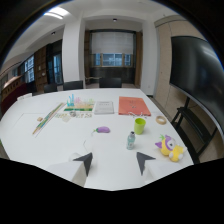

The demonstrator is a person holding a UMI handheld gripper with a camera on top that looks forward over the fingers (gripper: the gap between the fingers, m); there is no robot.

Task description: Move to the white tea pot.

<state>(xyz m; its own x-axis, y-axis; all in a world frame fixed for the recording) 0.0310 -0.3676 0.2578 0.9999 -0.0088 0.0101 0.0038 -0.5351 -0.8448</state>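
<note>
Both dark fingertips [86, 162] of the gripper [116, 162] are held spread above the white table [50, 145], nothing between them. Just ahead, a small bottle [131, 140] is seen, with a green cup [140, 125] beyond (no white tea pot can be made out).

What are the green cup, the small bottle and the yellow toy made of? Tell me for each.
Green cup: probably plastic, with an even matte colour.
Small bottle: looks like clear plastic, see-through body.
Yellow toy: seems soft plush, rounded and stuffed-looking.
The gripper is open, short of all three.
</note>
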